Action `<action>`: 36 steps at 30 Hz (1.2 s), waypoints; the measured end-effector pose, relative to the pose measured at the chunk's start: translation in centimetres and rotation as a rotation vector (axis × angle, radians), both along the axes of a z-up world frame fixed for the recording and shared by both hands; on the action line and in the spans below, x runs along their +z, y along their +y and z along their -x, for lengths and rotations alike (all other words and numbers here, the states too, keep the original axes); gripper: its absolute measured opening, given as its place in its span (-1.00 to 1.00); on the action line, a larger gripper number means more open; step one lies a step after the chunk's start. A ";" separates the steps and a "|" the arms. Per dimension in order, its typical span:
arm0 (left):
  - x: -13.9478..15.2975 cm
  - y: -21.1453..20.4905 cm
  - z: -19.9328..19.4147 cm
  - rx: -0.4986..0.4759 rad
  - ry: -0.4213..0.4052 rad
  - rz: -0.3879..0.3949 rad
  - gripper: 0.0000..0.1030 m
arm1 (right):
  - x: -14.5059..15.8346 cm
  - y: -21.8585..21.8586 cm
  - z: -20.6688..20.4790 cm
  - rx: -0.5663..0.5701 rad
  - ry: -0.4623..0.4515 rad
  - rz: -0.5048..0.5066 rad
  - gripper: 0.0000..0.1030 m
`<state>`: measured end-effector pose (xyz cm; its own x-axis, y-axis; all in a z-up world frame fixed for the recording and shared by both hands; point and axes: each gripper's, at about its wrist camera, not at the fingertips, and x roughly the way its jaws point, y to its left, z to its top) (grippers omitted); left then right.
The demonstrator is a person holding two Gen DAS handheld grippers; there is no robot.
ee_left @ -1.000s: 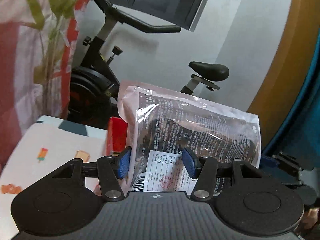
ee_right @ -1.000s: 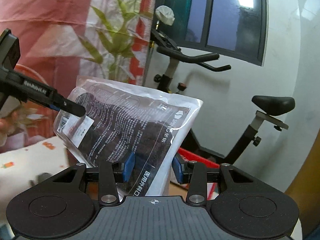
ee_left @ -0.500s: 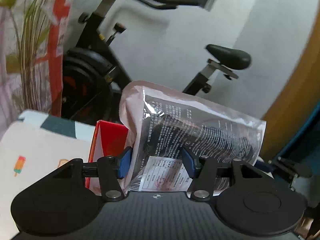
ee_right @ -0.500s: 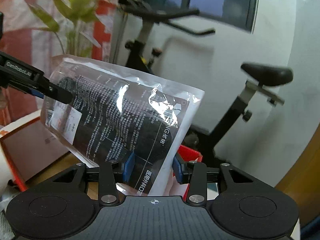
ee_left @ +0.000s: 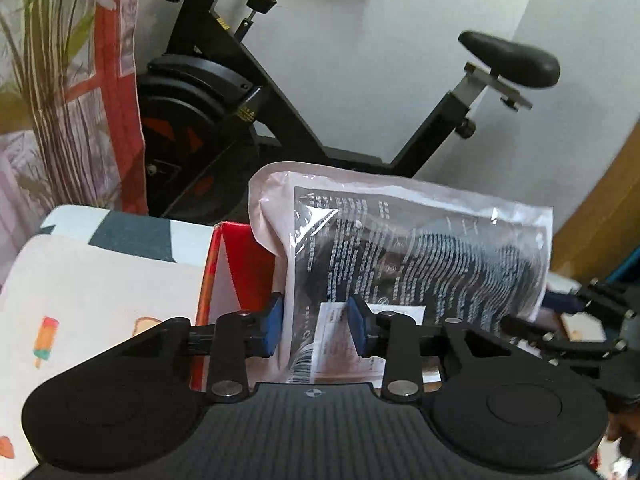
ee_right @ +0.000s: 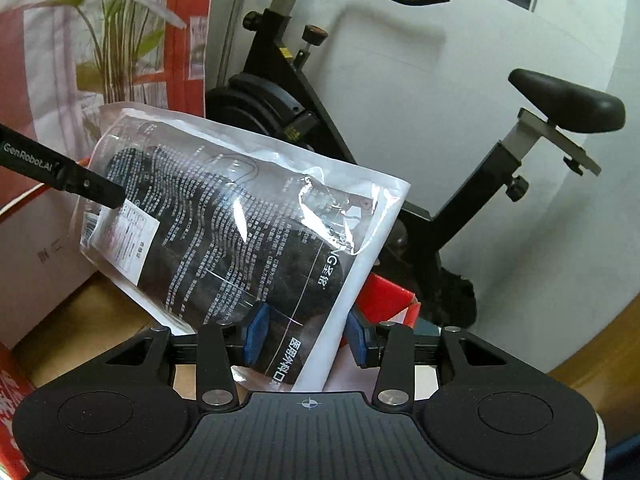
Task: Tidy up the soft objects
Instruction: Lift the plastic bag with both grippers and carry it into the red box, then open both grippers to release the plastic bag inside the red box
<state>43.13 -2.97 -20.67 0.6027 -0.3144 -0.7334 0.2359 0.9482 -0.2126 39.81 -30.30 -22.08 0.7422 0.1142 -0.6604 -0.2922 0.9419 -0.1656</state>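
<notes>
A clear plastic packet [ee_left: 420, 256] with black contents and printed text is held up between both grippers. My left gripper [ee_left: 316, 328] is shut on the packet's end with the white label. My right gripper [ee_right: 306, 336] is shut on its other end [ee_right: 256, 224]. The left gripper's finger [ee_right: 80, 182] shows at the packet's far left in the right wrist view. The right gripper [ee_left: 588, 320] shows at the right edge of the left wrist view. The packet hangs over an open red cardboard box [ee_left: 240, 264], whose brown floor [ee_right: 92, 320] lies below it.
A black exercise bike [ee_right: 360, 140] stands behind the box against a white wall. A patterned curtain [ee_left: 60, 80] hangs at the left. A cloth with ice-lolly prints [ee_left: 80, 292] covers the surface left of the box. A wooden panel [ee_left: 600, 208] is at the right.
Both grippers have carried the packet forward and down over the red box. The box floor and walls now show beneath it. Both grips stay the same.
</notes>
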 end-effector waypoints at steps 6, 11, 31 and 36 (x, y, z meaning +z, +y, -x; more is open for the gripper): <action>-0.1 -1.4 0.6 -0.026 -0.004 -0.109 -0.28 | 0.2 0.3 -0.1 -0.008 0.005 0.023 -0.14; 0.3 -0.3 0.4 -0.007 0.017 -0.088 -0.28 | 1.8 -0.3 0.3 -0.019 -0.024 -0.007 -0.06; 0.0 0.1 0.1 0.018 0.044 -0.073 -0.63 | -0.7 -0.1 -2.6 -0.121 0.174 -0.151 -0.99; 0.1 0.2 0.3 0.018 0.041 -0.064 -0.63 | -0.4 -0.7 -2.4 -0.148 0.193 -0.167 -0.99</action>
